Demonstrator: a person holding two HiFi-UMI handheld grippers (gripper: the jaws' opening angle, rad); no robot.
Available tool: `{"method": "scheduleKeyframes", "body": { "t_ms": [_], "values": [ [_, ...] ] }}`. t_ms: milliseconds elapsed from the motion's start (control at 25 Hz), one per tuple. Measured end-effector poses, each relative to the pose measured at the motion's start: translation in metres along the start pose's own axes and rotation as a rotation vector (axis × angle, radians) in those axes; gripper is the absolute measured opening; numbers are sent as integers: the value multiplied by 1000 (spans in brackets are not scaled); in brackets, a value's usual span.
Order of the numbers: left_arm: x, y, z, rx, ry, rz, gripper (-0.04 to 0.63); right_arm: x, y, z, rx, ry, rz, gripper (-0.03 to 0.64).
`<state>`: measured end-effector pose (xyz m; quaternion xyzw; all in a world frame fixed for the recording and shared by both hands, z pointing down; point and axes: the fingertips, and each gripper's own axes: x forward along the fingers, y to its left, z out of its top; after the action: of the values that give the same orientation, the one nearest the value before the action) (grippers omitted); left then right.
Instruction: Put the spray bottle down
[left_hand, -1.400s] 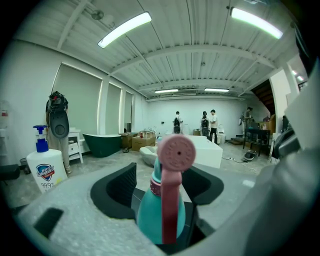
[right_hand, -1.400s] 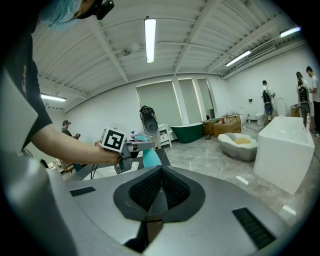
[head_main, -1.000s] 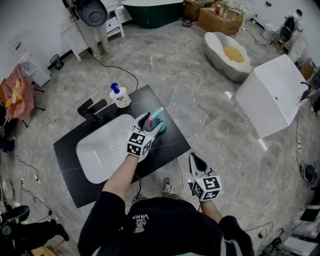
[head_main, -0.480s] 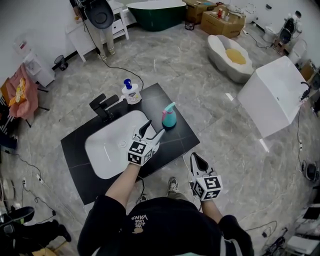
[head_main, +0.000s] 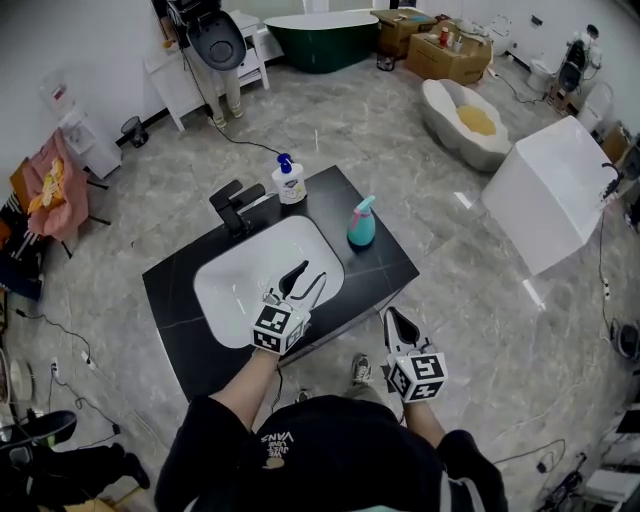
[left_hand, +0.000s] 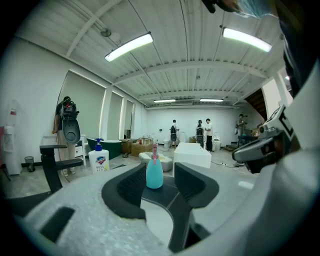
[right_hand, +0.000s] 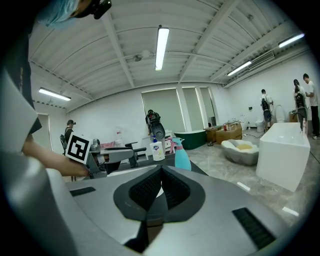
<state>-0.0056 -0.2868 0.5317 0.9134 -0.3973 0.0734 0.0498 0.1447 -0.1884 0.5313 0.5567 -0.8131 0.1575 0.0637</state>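
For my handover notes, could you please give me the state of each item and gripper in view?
spray bottle: upright on the countertop, free of both grippers.
soap bottle: upright beside the faucet.
left gripper: jaws closing, nothing between them.
right gripper: shut, empty.

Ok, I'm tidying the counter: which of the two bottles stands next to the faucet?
The white pump bottle with the blue top; the teal spray bottle stands farther right.
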Motion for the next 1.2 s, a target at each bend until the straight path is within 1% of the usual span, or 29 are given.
{"method": "scheduleKeyframes", "body": {
  "t_ms": [120,240,360,560,960,1200],
  "values": [
    [-30,-3,-4,11,0,-8,166,-6,21,-3,-1,-11,-5,2],
    [-57,-7,-2,4,-12,-12,129,-12,38,-5,-3,-22,-16,2],
    [-80,-9,-4,-7,-20,-18,97,-16,55,-8,-3,-30,-25,2],
    [-112,-8,-14,-5,-13,-34,51,-19,83,-15,-3,-42,-32,2],
    [-164,-12,-18,-19,-26,-65,21,-28,126,-25,-16,-47,-47,2],
    [-186,-16,-20,-28,-39,-78,18,-34,142,-32,-32,-33,-63,2]
  ]
}}
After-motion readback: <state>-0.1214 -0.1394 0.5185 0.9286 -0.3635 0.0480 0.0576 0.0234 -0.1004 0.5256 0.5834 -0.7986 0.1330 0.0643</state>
